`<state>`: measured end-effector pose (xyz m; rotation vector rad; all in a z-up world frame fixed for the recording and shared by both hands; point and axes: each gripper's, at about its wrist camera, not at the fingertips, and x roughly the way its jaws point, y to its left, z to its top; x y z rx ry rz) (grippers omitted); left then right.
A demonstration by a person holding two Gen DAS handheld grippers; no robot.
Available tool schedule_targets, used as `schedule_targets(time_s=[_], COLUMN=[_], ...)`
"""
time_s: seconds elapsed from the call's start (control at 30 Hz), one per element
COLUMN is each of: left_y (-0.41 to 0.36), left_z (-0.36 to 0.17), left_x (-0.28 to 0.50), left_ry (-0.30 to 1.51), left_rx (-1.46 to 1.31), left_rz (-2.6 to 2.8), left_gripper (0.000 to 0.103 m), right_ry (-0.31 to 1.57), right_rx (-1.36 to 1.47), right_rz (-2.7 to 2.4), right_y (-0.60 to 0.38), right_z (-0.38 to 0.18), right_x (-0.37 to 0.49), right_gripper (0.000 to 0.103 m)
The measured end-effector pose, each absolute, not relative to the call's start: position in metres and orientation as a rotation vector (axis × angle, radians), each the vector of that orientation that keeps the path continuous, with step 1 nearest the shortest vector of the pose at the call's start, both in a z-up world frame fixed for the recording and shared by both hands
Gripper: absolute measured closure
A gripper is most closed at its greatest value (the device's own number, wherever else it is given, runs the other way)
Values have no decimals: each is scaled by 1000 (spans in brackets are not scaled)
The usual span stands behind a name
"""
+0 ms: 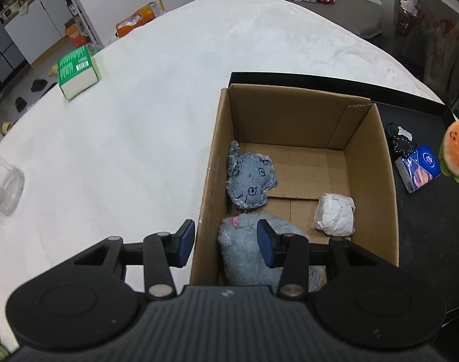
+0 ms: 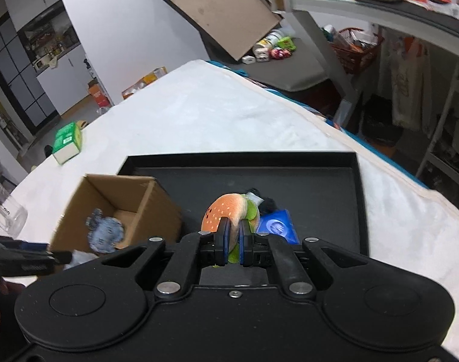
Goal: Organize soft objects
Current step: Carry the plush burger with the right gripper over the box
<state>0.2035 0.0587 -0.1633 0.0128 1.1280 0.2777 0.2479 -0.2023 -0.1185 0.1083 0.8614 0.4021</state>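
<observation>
My right hand-held gripper (image 2: 233, 242) is clamped on a plush hamburger (image 2: 226, 212), lifted above the black tray (image 2: 320, 178), while my left hand-held gripper (image 1: 226, 242) hangs with jaws apart and empty over the cardboard box (image 1: 377, 181) holding a denim toy (image 1: 249, 182), a fluffy blue plush (image 1: 244, 253) and a white wad (image 1: 335, 215).

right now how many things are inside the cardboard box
3: a denim toy against the left wall, a fluffy blue-grey plush at the near end, a white crumpled wad near the right wall. The left gripper may hide more.
</observation>
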Motion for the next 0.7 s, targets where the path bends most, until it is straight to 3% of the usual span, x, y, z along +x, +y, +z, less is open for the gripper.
schedule_targets(time_s=[0.37, 0.57, 0.7], left_y=[81, 95, 102], left_z=[-169, -172, -174], left_x=[199, 196, 194], left_ry=[1125, 1112, 1101], left_rx=[-92, -165, -203], left_rz=[239, 218, 210], left_gripper=[60, 66, 77], right_ry=[827, 826, 819], right_rx=[53, 22, -2], right_rz=[415, 432, 452], right_y=[-155, -127, -107], right_z=[-94, -87, -82], right_x=[247, 248, 247], right_gripper=[97, 97, 97])
